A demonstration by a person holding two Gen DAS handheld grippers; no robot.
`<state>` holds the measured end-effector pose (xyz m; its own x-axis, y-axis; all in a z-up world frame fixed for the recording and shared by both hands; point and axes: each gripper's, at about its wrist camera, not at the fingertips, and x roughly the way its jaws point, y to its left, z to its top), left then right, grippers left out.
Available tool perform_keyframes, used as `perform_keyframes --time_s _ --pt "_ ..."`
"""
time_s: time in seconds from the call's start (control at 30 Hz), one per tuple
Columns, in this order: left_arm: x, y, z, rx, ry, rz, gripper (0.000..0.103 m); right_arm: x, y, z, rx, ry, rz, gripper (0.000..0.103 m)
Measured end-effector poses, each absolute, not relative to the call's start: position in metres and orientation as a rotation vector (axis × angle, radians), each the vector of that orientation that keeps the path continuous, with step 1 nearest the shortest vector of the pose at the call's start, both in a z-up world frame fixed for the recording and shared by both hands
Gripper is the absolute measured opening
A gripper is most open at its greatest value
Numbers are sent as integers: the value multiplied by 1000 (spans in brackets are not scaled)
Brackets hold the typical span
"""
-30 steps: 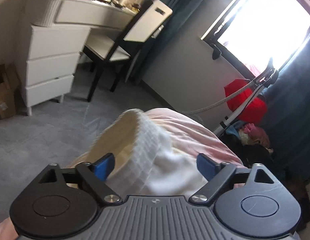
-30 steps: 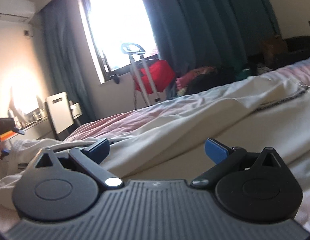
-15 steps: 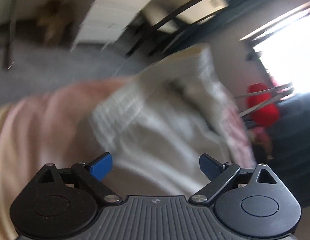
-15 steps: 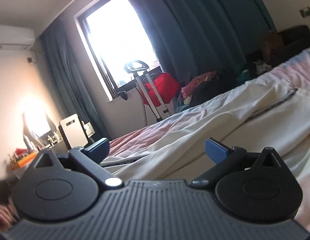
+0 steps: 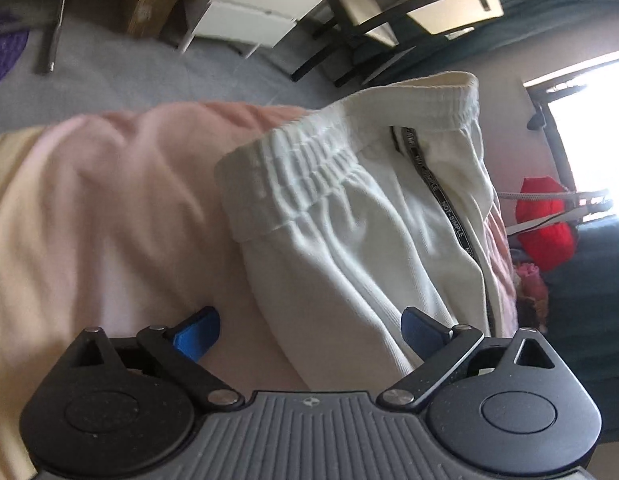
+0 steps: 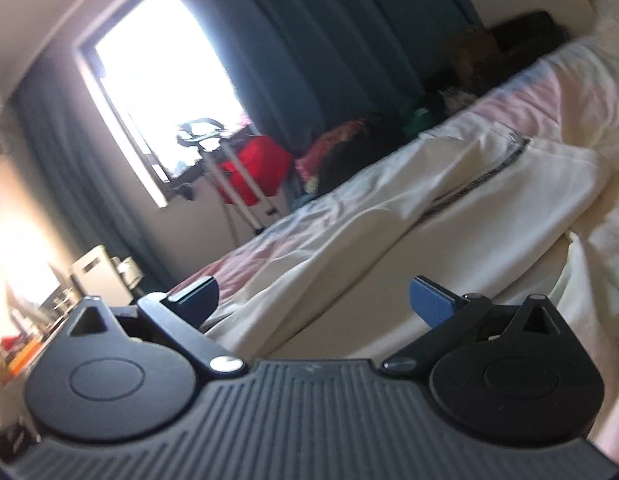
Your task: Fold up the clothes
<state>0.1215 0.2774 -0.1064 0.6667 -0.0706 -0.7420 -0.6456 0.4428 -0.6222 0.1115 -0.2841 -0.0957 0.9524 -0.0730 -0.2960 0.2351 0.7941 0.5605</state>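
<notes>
Here we have white trousers (image 5: 349,232) lying on a pink bed cover (image 5: 109,200), the elastic waistband (image 5: 309,160) towards the bed's edge and the legs (image 6: 389,240) stretched along it. We judge the cloth soft, light and limp, so it will sag; the thick waistband corners look best for a firm hold. Our left gripper (image 5: 309,330) and right gripper (image 6: 313,300) both stand spread apart, grasping nothing. The bedding is soft and wrinkled. Behind are a window (image 6: 161,80), dark curtains (image 6: 329,40) and a chair (image 5: 409,12).
</notes>
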Motion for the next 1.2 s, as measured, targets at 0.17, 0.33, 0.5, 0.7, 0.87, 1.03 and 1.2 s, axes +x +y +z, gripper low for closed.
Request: perform_keyframes --time_s 0.17,0.33,0.5,0.7,0.87,1.03,1.2 --pt "132 266 -99 -957 734 472 59 187 -339 -101 666 343 -303 103" --pt "150 274 -101 -982 660 453 15 256 -398 -119 640 364 -484 103" --pt "156 267 -66 -907 471 397 8 309 -436 -136 646 366 -616 103" --pt "147 273 -63 -1054 344 398 8 351 -463 -154 552 468 -720 68" --pt "149 273 -65 -1040 345 421 7 340 -480 -147 622 466 -729 7" --pt "138 275 -61 -1044 341 426 7 312 -474 -86 610 365 -634 7" --pt "119 276 -50 -1043 324 417 7 256 -475 -12 667 209 -545 6"
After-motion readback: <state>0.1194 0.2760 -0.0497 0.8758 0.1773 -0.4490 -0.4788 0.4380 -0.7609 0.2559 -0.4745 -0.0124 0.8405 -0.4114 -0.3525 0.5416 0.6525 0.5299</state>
